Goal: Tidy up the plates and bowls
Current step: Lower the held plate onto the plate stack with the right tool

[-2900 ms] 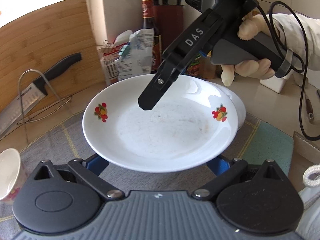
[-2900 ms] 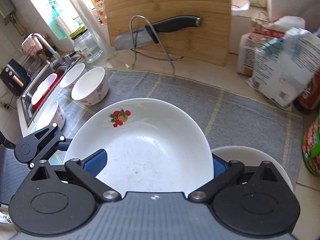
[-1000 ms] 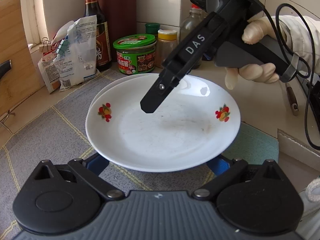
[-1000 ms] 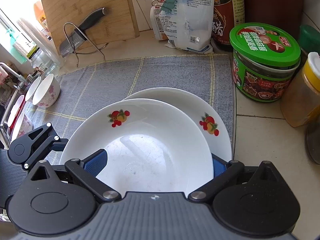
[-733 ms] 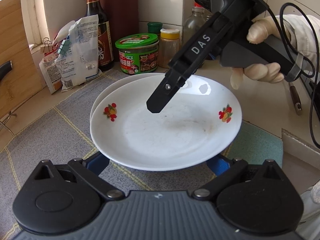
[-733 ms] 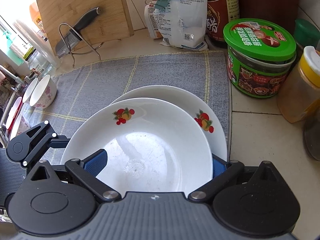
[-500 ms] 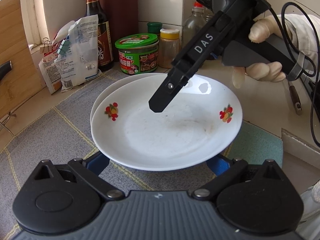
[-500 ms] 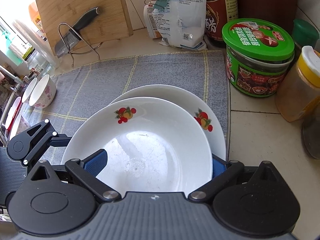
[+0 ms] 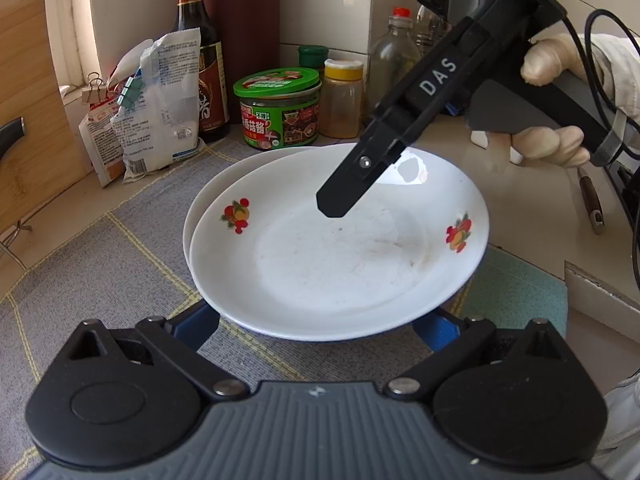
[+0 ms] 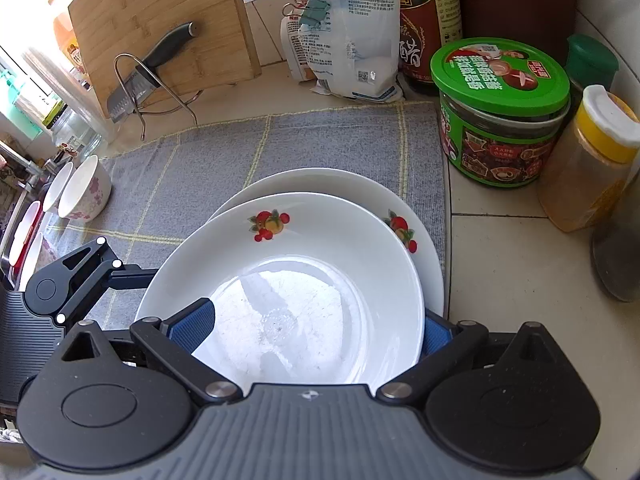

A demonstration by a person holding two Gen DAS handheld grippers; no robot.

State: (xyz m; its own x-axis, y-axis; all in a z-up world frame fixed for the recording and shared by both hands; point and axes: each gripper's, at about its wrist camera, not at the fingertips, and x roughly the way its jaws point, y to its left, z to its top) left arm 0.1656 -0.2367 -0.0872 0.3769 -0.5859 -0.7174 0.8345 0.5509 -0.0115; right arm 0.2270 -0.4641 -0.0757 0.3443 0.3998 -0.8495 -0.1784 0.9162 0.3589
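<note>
A white plate with fruit prints point(image 9: 340, 256) is held just above a second matching plate point(image 9: 208, 196) that lies on the grey mat. My left gripper point(image 9: 320, 322) has its blue pads under the near rim. My right gripper point(image 10: 298, 334) holds the opposite rim, one finger point(image 9: 348, 188) over the plate's inside. In the right wrist view the held plate point(image 10: 288, 292) overlaps the lower plate point(image 10: 332, 184). Both grippers are shut on the held plate's rim.
A green-lidded jar point(image 9: 278, 110), a yellow-capped spice jar point(image 9: 342, 98), a soy sauce bottle point(image 9: 200, 48) and a bag point(image 9: 156, 104) stand behind the plates. A cutting board with a knife point(image 10: 160, 28) and floral bowls point(image 10: 82, 190) are at the left by the sink.
Both grippers carried the plate from the mat's left part to over the second plate by the jars, then lowered it closer onto that plate.
</note>
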